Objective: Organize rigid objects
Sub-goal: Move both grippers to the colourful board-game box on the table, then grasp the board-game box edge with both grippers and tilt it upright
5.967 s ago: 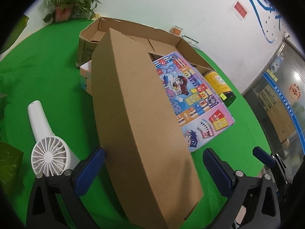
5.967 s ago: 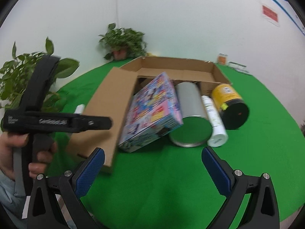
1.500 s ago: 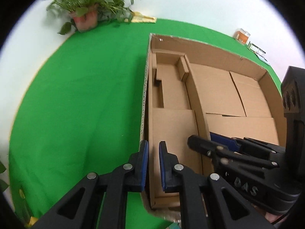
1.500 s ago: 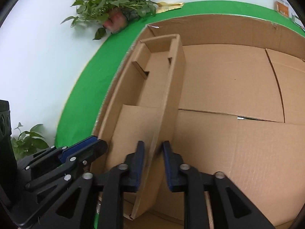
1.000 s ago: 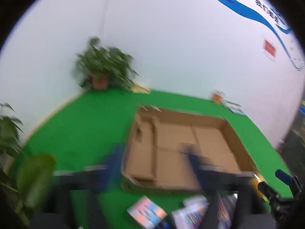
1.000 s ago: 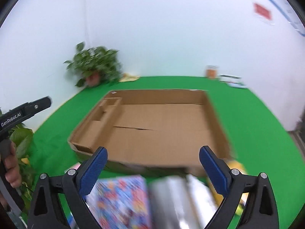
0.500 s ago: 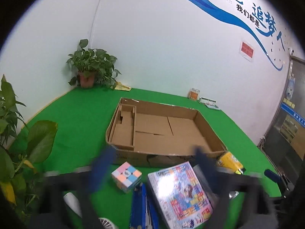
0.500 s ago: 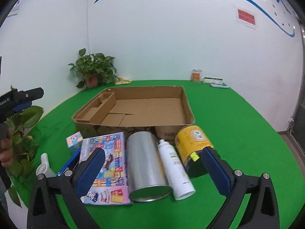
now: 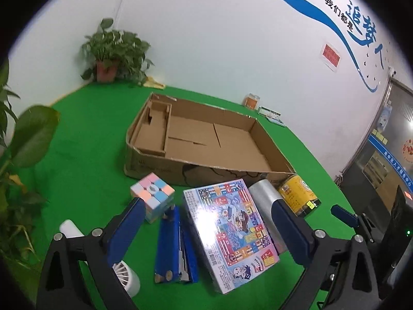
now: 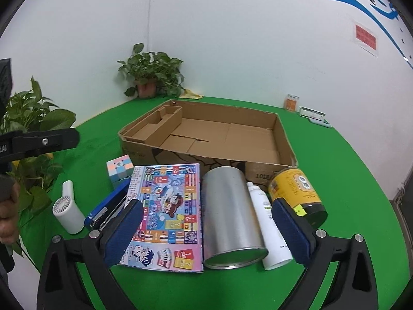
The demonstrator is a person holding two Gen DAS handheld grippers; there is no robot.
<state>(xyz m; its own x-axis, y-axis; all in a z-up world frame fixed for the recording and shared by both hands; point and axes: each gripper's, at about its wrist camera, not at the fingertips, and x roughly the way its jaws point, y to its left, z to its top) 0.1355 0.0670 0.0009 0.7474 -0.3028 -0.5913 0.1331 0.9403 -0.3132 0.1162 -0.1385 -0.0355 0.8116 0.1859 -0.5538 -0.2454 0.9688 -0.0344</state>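
Note:
An open, empty cardboard box (image 9: 160,165) (image 10: 286,139) lies on the green mat. In front of it lie a pastel cube (image 9: 152,192) (image 10: 120,168), a blue stapler (image 9: 176,248) (image 10: 108,208), a colourful game box (image 9: 229,230) (image 10: 165,211), a silver can (image 10: 229,214) (image 9: 263,191), a white spray bottle (image 10: 268,230), a yellow jar (image 10: 296,193) (image 9: 299,193) and a white hand fan (image 10: 68,211) (image 9: 124,273). My left gripper (image 9: 209,235) is open above the stapler and game box. My right gripper (image 10: 206,232) is open above the silver can.
Potted plants stand at the far wall (image 9: 113,49) (image 10: 149,75) and at the left edge (image 9: 15,155) (image 10: 33,118). A small orange tin (image 10: 291,102) and a flat packet (image 10: 313,115) lie by the back wall. The left gripper's handle (image 10: 38,139) shows at left in the right wrist view.
Both grippers were shut on the box's inner walls, then let go, opened and pulled back and up. The whole row of objects in front of the box came into view.

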